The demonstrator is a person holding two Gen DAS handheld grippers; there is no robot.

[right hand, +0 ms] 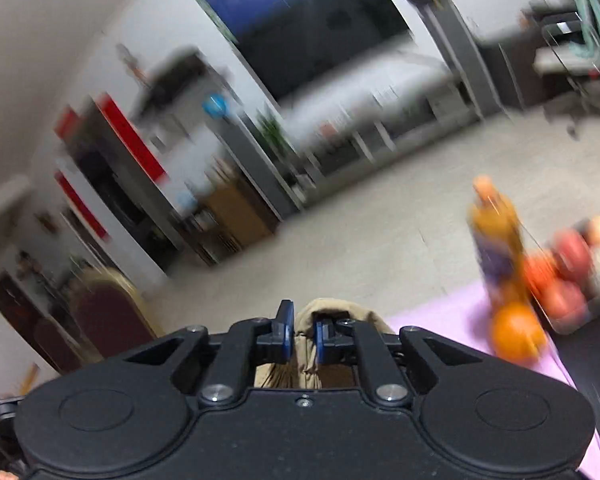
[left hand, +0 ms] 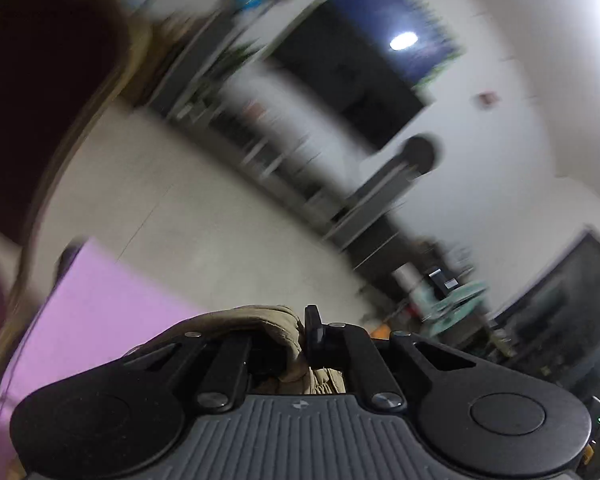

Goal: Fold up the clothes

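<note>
Khaki garment is hanging bunched between both grippers, lifted off the pink table. Left gripper and right gripper are each pinching its cloth in closed jaws. How many folds are made is not showing.

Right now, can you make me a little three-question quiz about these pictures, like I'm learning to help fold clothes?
1. True or false: both grippers are pinching tan cloth.
2. What colour is the mat under the work? A green, B pink-purple, C yellow.
3. Fill in: the round fruit lying on the mat near the bottle is an ______.

Key:
1. True. The left gripper and the right gripper are each shut on the tan garment.
2. B. The mat is pink-purple.
3. Orange. The orange sits in front of the blurred bottle.
</note>
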